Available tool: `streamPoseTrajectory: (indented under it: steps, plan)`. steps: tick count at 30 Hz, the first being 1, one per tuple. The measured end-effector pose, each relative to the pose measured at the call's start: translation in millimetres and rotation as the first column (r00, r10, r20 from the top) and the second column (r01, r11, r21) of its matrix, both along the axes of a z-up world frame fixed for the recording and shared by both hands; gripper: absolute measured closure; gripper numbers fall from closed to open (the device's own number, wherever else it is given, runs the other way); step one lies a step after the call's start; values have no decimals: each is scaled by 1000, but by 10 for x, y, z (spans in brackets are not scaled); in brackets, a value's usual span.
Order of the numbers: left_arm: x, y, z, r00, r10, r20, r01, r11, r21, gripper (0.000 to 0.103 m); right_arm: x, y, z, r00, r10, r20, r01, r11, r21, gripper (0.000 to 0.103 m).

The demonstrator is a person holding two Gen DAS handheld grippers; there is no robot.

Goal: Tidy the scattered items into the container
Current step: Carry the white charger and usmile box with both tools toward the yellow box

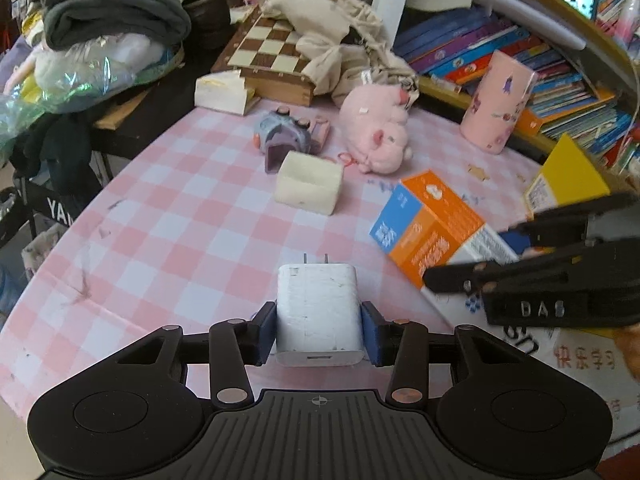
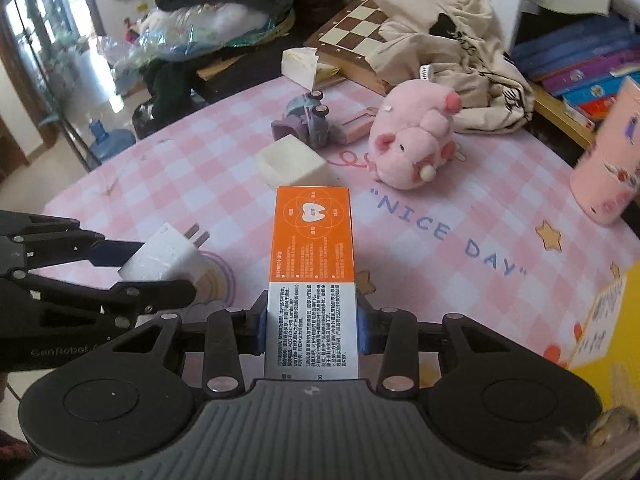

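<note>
On the left wrist view, the left claw (image 1: 319,330) is clamped on a white charger (image 1: 318,312), prongs pointing forward, held above the pink checked table (image 1: 180,240). Its casing looks scuffed. Ahead lie a cream foam block (image 1: 309,183), a purple toy truck (image 1: 286,136) and a pink plush (image 1: 378,130). The right claw (image 1: 472,262) enters blurred at the right edge, gripping an orange and blue box (image 1: 430,226).

On the right wrist view, the right claw (image 2: 311,326) pinches the orange box (image 2: 312,276) by its sides; the printed text is too small to read. The left claw (image 2: 160,268) shows partly, cut off at the frame's left.
</note>
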State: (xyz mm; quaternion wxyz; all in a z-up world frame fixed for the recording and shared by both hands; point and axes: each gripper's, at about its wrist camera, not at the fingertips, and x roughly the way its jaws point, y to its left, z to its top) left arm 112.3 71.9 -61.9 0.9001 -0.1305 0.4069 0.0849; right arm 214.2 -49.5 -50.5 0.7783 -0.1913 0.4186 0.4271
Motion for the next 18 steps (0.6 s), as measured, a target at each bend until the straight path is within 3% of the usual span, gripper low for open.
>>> streamPoseTrajectory:
  steps: [3,18]
  plan:
    - [-71,-26,41,1000,-12,14,11,1000,1,61,-109,-58,14,1000,-27,-14,27,1000,9,66]
    - [-573,-111,284,994,-54,93,53,999,12,61,-769,-279,263,990,-117,75,113,992,65,66]
